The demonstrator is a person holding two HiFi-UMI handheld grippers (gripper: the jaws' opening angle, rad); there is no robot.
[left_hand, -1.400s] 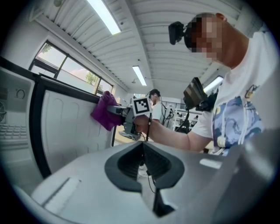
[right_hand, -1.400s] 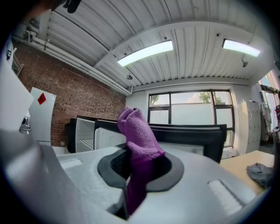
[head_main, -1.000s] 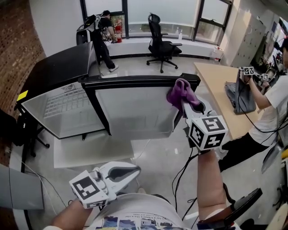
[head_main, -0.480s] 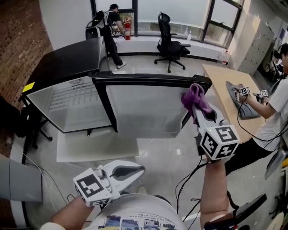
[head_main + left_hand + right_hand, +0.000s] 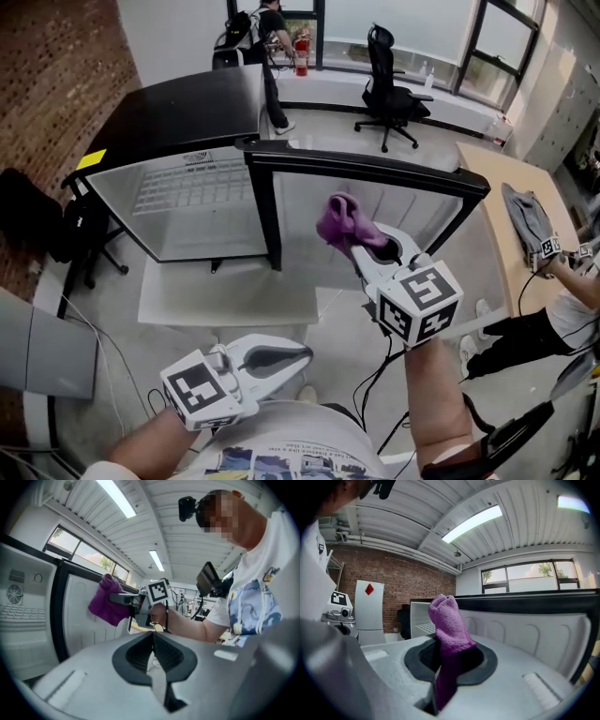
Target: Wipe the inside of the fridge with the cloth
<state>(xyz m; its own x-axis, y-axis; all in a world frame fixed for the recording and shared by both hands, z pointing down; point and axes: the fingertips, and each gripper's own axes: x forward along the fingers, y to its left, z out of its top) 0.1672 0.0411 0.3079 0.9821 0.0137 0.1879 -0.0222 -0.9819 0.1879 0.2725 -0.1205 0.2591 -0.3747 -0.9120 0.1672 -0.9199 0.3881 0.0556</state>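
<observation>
A black fridge (image 5: 178, 117) stands ahead with its door (image 5: 375, 216) swung wide open, showing the white inner liner (image 5: 192, 202). My right gripper (image 5: 352, 246) is shut on a purple cloth (image 5: 339, 221), held in front of the open door's inner face. In the right gripper view the purple cloth (image 5: 447, 625) sticks up from between the jaws. In the left gripper view that cloth (image 5: 108, 605) shows beyond my own jaws. My left gripper (image 5: 298, 354) hangs low near my body, jaws pressed together with nothing in them; its jaws also meet in the left gripper view (image 5: 153, 641).
A black office chair (image 5: 394, 94) stands behind the fridge by the windows. A person (image 5: 272, 56) stands at the back. A wooden table (image 5: 511, 220) with a grey garment (image 5: 530, 220) is on the right, where another person (image 5: 577, 300) works. A brick wall (image 5: 56, 84) runs along the left.
The view has shifted right to left, so the fridge sits more central now. My right gripper with the cloth has moved left, toward the door's inner face. The left gripper has barely moved.
</observation>
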